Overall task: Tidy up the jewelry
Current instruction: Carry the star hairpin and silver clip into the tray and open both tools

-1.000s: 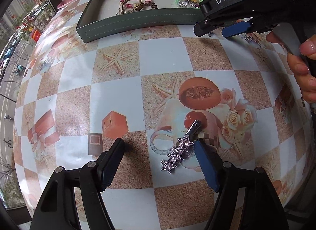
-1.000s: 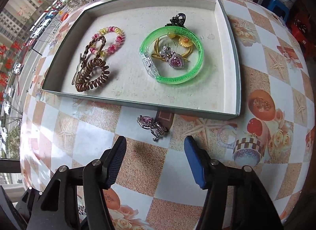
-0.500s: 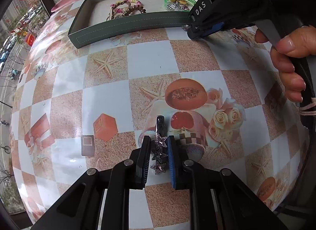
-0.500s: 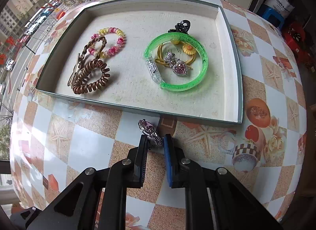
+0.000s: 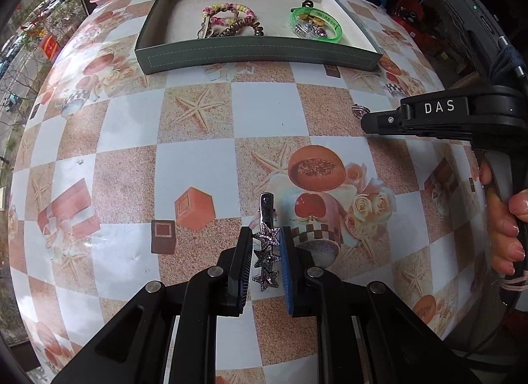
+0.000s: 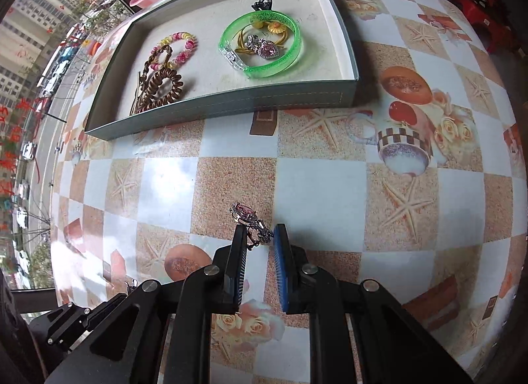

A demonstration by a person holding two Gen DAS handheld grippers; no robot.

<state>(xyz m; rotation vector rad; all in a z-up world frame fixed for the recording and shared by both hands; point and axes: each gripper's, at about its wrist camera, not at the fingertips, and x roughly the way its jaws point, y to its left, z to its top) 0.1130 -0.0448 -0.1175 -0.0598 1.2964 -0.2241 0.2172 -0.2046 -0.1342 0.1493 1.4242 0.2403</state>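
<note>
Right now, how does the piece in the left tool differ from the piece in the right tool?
The star hair clip is long and flat, three glittery stars on a metal bar; the pink-stone pendant is small and knobbly. The clip lies along the left tool; the pendant sticks out past the right tool tips. Both are clamped and sparkly.

The pink-stoned brooch [image 6: 250, 223] is partly hidden — its lower end sits behind the right tongs' [image 6: 260, 238] left finger. In the left wrist view only a sliver of it shows past those tongs' tip. The person's hand [image 5: 505, 228] is cut off by the right edge — only fingers show.
</note>
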